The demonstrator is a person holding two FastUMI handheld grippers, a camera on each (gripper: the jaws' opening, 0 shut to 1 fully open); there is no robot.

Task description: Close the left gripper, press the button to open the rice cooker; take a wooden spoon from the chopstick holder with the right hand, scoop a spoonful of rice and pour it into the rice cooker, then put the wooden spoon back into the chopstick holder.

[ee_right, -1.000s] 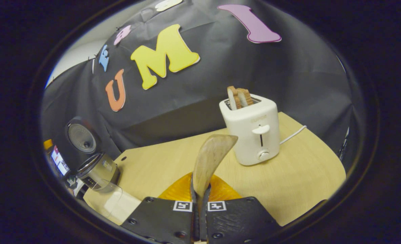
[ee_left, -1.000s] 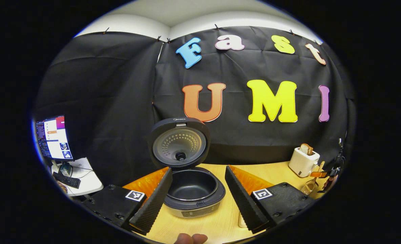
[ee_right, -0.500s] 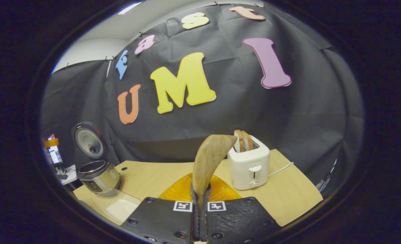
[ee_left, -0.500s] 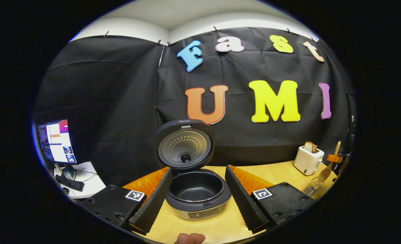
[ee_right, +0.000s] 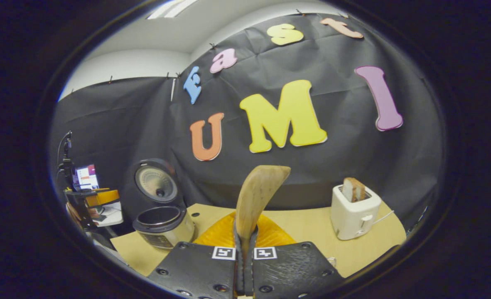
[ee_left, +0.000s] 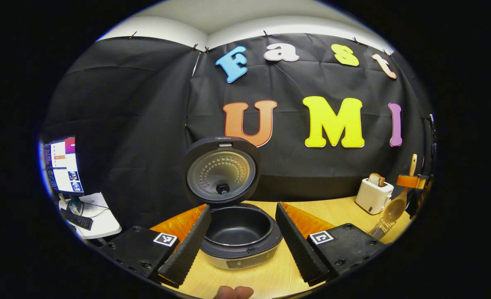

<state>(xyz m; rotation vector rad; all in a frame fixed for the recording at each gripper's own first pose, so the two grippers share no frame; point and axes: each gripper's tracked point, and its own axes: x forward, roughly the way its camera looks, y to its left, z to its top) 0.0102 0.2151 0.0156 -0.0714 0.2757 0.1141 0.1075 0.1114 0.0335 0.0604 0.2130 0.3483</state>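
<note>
The rice cooker (ee_left: 239, 236) stands open on the wooden table, its lid (ee_left: 222, 174) tipped up and its dark pot empty. My left gripper (ee_left: 242, 211) is open, with one finger on each side of the cooker and nothing held. In the right gripper view, my right gripper (ee_right: 244, 245) is shut on the handle of a wooden spoon (ee_right: 256, 195), whose bowl points up. The cooker (ee_right: 162, 224) sits at the left there. In the left gripper view the spoon (ee_left: 395, 209) hangs above the wire chopstick holder (ee_left: 380, 228) at the far right.
A white toaster (ee_right: 353, 211) with bread in it stands at the back right of the table (ee_right: 308, 226). A monitor (ee_left: 60, 166) and keyboard sit on a side desk at the left. A person's fingertips (ee_left: 233, 292) show at the bottom edge.
My right gripper has lifted the spoon out above the chopstick holder and turned left, so the cooker has come further into its view. The left gripper has barely moved.
</note>
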